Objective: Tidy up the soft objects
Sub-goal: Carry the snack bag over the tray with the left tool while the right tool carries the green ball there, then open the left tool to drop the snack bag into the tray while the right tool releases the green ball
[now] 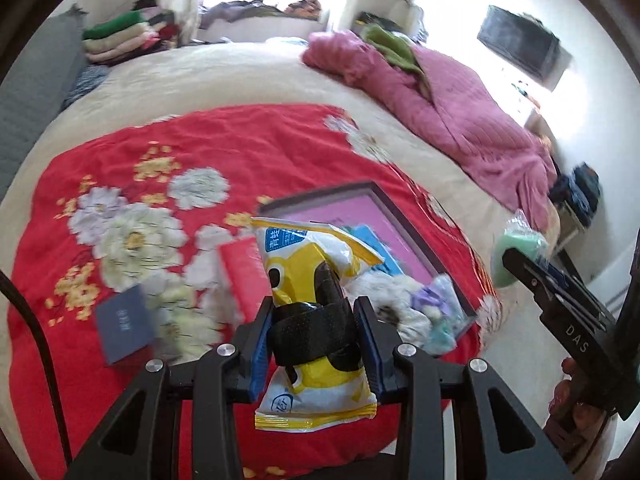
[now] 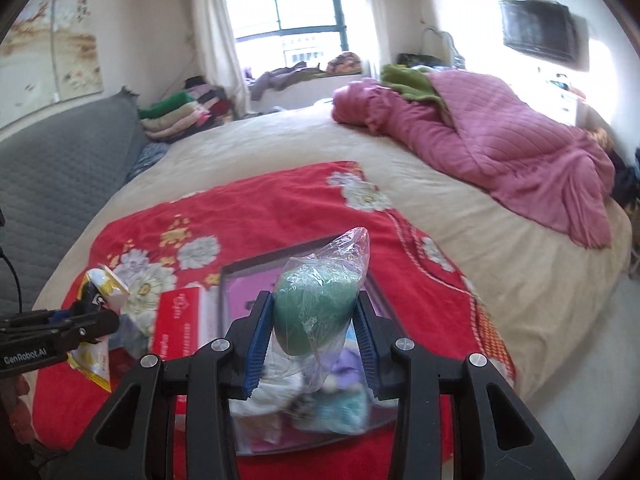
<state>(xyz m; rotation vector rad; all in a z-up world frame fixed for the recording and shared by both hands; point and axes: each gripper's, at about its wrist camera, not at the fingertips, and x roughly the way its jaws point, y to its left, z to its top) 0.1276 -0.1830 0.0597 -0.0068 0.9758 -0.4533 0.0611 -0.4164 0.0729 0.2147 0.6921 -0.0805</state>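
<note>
My left gripper [image 1: 314, 308] is shut on a yellow and white packet [image 1: 304, 252] with a black band around it, held above the red flowered cloth [image 1: 180, 148]. My right gripper [image 2: 313, 300] is shut on a green sponge in a clear plastic bag [image 2: 316, 304]. Both hang over a dark-framed tray with a pink floor [image 2: 236, 280]; the tray [image 1: 360, 204] holds fluffy white, purple and teal soft things [image 1: 416, 300]. The right gripper [image 1: 510, 258] with its green sponge [image 1: 516, 248] shows at the right of the left wrist view. The left gripper [image 2: 106, 316] with the packet [image 2: 104, 284] appears at the left.
A red packet [image 1: 240, 272] and a grey-blue booklet [image 1: 124, 316] lie on the cloth left of the tray. A pink quilt [image 2: 500, 148] lies along the bed's far right. Folded clothes [image 2: 176, 116] are stacked by the grey headboard [image 2: 60, 172]. A TV [image 2: 540, 32] hangs on the wall.
</note>
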